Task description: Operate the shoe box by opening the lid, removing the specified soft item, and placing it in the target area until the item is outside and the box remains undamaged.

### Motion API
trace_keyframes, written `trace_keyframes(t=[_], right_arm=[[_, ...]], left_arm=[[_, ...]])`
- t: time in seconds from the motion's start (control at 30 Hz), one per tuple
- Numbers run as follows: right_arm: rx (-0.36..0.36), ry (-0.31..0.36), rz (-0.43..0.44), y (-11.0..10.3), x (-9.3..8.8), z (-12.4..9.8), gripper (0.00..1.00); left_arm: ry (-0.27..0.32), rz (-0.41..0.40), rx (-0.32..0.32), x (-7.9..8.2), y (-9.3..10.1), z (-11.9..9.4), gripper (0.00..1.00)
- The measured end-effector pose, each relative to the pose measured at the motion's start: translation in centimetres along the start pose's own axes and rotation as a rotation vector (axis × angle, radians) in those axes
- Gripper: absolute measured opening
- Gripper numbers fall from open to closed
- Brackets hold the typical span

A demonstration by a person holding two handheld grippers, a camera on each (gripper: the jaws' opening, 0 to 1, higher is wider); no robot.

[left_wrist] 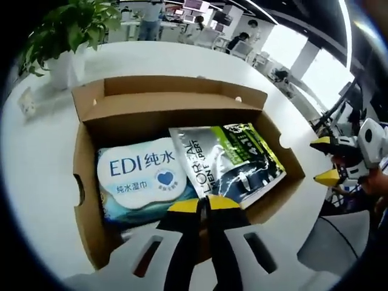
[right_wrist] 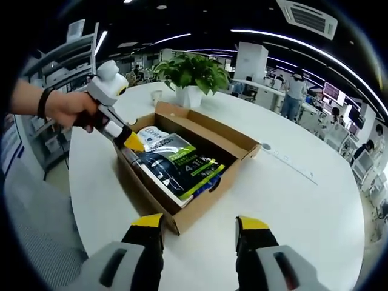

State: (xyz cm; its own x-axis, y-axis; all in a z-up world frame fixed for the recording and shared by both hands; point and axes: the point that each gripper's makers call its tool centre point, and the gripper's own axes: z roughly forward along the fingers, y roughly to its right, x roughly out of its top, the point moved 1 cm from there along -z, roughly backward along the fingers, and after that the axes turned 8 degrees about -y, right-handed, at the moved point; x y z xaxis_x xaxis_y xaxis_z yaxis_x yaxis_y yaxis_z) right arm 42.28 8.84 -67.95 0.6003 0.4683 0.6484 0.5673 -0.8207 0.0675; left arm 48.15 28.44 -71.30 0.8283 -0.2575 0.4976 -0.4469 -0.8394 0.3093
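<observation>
The left gripper view looks down from very close into the open shoe box (left_wrist: 176,109). The right gripper view looks across the white table (right_wrist: 291,200) from farther back. Both see the box (and the potted plant (right_wrist: 191,76) behind).

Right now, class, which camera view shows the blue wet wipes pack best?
The left gripper view: the wet wipes pack lies face-up in the box with its label readable. In the right gripper view, the other gripper and the box wall hide it.
</observation>
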Motion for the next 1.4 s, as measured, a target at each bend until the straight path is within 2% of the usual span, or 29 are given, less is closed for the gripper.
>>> trace_keyframes(t=[0.1, 0.53, 0.77, 0.9, 0.97, 1.07, 1.4], right_arm=[[0.03, 0.002, -0.005, -0.7, 0.3, 0.1, 0.44], [0.053, 0.002, 0.003, -1.1, 1.3, 0.7, 0.43], [0.073, 0.015, 0.016, -1.1, 2.8, 1.2, 0.42], [0.106, 0.02, 0.029, -1.5, 3.7, 1.9, 0.38], [0.121, 0.014, 0.025, -1.8, 4.1, 2.5, 0.35], [0.129, -0.023, 0.036, -1.9, 4.3, 3.9, 0.36], [0.163, -0.083, 0.077, -2.1, 6.2, 6.5, 0.34]], left_arm=[[-0.001, -0.002, 0.0, -0.1, 0.1, -0.1, 0.01], [0.007, -0.001, 0.014, 0.0, -0.6, -0.4, 0.01], [0.007, -0.002, 0.025, -0.1, -0.8, -0.5, 0.01], [0.007, 0.0, 0.032, -0.2, -1.0, -0.5, 0.01], [0.005, 0.008, 0.037, -0.2, -1.1, -0.5, 0.01], [0.002, 0.017, 0.044, -0.2, -1.2, -0.5, 0.01], [-0.004, 0.035, 0.057, -0.7, -1.4, -0.5, 0.01]])
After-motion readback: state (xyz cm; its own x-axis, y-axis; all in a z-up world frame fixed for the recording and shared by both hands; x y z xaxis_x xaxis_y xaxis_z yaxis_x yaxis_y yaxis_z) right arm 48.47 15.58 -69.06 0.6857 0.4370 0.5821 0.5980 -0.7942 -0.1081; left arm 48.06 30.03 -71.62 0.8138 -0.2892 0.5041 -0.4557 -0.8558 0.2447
